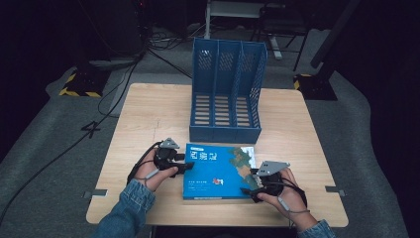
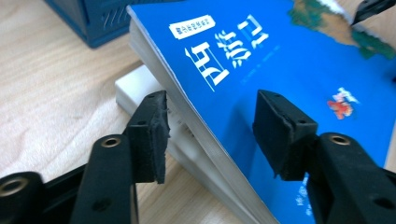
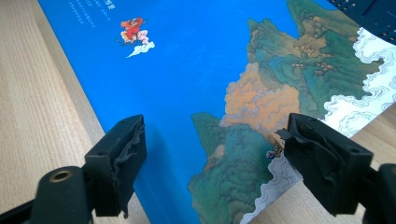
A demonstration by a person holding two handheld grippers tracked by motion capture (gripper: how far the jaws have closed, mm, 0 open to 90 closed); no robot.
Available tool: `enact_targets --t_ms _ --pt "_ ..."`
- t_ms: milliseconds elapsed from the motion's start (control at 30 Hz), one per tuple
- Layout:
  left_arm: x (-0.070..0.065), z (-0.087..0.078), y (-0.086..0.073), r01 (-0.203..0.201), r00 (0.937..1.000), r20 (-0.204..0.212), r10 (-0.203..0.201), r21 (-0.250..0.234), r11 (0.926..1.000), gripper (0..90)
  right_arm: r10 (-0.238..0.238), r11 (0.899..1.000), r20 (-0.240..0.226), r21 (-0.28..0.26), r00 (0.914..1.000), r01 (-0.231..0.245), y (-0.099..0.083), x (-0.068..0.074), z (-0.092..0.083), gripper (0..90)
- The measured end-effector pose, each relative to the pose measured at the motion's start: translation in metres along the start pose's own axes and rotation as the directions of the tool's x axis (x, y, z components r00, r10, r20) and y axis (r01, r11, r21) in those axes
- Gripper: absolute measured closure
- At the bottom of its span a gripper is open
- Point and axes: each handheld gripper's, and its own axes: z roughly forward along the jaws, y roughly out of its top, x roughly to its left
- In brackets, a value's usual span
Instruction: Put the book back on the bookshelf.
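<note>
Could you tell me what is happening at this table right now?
A person is working a blue book with two hand-held grippers. The left gripper has its jaws open around the book's left edge, which is lifted off a white book lying beneath it. The right gripper is open over the book's right side. A blue file rack stands empty just behind the books on the wooden table. Neither gripper has closed on anything yet.

A dark lab or studio (cables (image 1: 74,144) on carpet, hazard-taped stand bases (image 1: 79,84)).
</note>
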Motion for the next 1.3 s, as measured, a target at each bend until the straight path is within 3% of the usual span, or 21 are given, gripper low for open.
enact_targets --t_ms 167,233,367,467,567,667,767,833,933,1067,1133,1167,1233,1300 --pt "-0.004 -0.002 0.003 -0.03 0.9996 -0.001 0.03 -0.012 0.9995 54.6 0.003 1.0 0.001 -0.007 1.0 -0.003 -0.001 0.0 0.0 21.6" --pt "-0.004 0.002 0.001 -0.026 0.9997 0.001 0.026 -0.013 0.9996 51.3 0.003 1.0 0.002 -0.008 1.0 -0.003 -0.001 0.0 0.0 21.6" --pt "0.0 0.018 -0.011 -0.006 0.995 0.099 0.013 -0.073 0.9973 49.3 0.003 1.0 0.005 -0.017 1.0 -0.003 -0.001 0.0 0.002 21.2" --pt "-0.004 0.021 -0.014 -0.029 0.9951 0.091 0.037 -0.09 0.9956 50.6 -0.001 1.0 0.001 -0.026 1.0 0.001 -0.001 0.0 0.003 20.8" --pt "-0.002 0.02 -0.018 0.0 0.9957 0.092 0.009 -0.1 0.995 51.6 -0.007 0.999 -0.001 -0.037 1.0 0.007 -0.002 -0.001 0.004 19.7" --pt "-0.001 0.013 -0.019 0.034 0.9934 0.112 -0.026 -0.068 0.9971 57.9 -0.013 0.999 0.0 -0.037 0.9999 0.013 -0.001 0.001 0.005 15.0" --pt "0.0 0.008 -0.021 0.096 0.9851 0.147 -0.089 -0.039 0.9947 63.1 -0.019 1.0 0.005 -0.021 0.9998 0.019 0.002 0.004 0.009 9.5" --pt "0.0 0.007 -0.023 0.133 0.9731 0.186 -0.136 0.026 0.9907 65.1 -0.02 1.0 0.015 -0.02 0.9997 0.02 0.004 0.007 0.012 5.5" --pt "-0.001 0.008 -0.028 0.157 0.9637 0.211 -0.163 0.044 0.9866 63.8 -0.026 0.999 0.012 -0.019 0.9996 0.026 0.009 0.012 0.018 4.3" --pt "-0.002 0.007 -0.032 0.186 0.9512 0.239 -0.195 0.061 0.9807 65.4 -0.089 0.996 -0.021 -0.008 0.9958 0.089 0.018 0.026 0.026 7.8" --pt "-0.003 0.006 -0.034 0.168 0.948 0.261 -0.182 0.076 0.9828 64.9 -0.131 0.991 -0.031 -0.002 0.9909 0.131 0.021 0.032 0.028 14.1" --pt "-0.006 0.006 -0.036 0.102 0.9517 0.281 -0.123 0.086 0.991 63.3 -0.146 0.989 -0.047 -0.006 0.9882 0.146 0.023 0.035 0.028 17.4" --pt "-0.01 0.005 -0.037 0.045 0.9508 0.302 -0.07 0.091 0.9948 60.0 -0.155 0.988 -0.07 -0.007 0.9855 0.155 0.026 0.041 0.031 15.8" --pt "-0.011 0.005 -0.037 0.029 0.95 0.307 -0.056 0.092 0.9954 59.8 -0.167 0.986 -0.078 -0.013 0.9828 0.167 0.027 0.045 0.033 15.8"
